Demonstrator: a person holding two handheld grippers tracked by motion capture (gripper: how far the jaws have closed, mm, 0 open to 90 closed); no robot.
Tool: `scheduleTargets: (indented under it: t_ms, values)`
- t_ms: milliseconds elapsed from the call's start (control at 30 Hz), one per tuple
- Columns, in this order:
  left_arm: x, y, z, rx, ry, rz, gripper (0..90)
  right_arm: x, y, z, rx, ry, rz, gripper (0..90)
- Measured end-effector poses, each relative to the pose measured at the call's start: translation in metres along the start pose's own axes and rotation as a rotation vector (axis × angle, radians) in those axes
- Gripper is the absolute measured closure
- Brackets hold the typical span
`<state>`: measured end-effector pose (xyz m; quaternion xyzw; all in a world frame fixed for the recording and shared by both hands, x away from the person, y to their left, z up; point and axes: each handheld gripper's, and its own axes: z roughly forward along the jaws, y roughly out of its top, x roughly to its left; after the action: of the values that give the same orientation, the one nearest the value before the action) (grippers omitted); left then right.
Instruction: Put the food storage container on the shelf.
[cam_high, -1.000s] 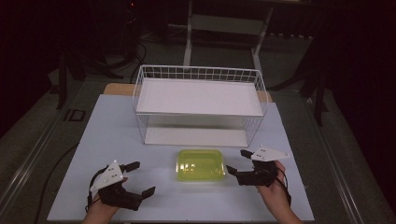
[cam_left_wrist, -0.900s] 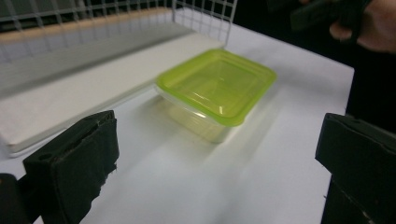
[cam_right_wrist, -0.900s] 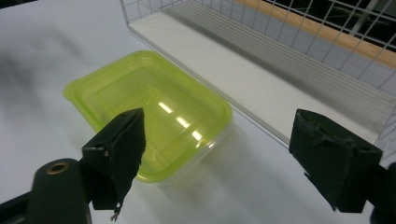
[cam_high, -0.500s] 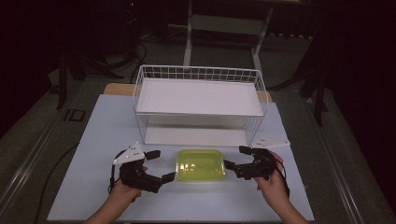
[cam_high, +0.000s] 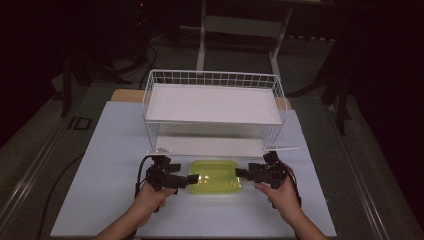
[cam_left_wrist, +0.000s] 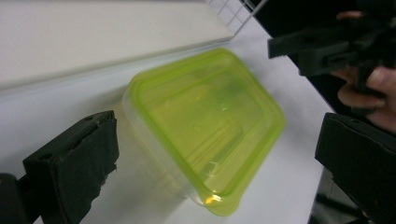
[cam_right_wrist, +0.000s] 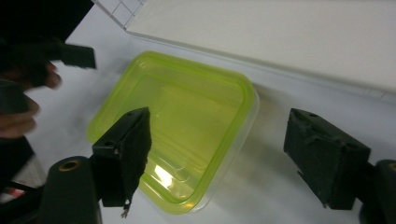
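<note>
Big white surface (cam_high: 100, 200) with a white wire rack (cam_high: 212, 107) holding a flat white shelf at the far side. Near of that sits the translucent yellow-green plastic container with its lid on (cam_high: 214, 177), flat on the surface. Left gripper (cam_high: 186, 181) and right gripper (cam_high: 245, 173) bracket its ends, fingers spread and not grasping; the right ones were just narrowing. So it's lined up, but gripping and lifting are still left, I'd say.

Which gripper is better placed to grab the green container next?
Right, marginally. The right gripper already straddles the green container's rim with open jaws; the left gripper frames its end, also open.
</note>
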<state>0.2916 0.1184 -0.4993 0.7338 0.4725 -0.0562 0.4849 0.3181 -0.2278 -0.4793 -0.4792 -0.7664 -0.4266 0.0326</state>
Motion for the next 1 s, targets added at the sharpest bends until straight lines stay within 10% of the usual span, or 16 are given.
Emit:
scheduleTargets:
  t_ms: [233,667,1000]
  values:
    - [0.015,-0.006,0.012,0.048,-0.010,-0.122,15.5,-0.007,-0.004,0.013,0.061,-0.008,0.115,31.5]
    - [0.016,-0.012,0.022,0.111,-0.004,-0.167,67.4,-0.010,-0.017,0.027,0.113,0.002,0.267,69.1]
    - [0.006,-0.017,0.019,0.087,0.039,-0.153,71.9,0.001,-0.019,0.024,0.090,-0.041,0.219,75.3]
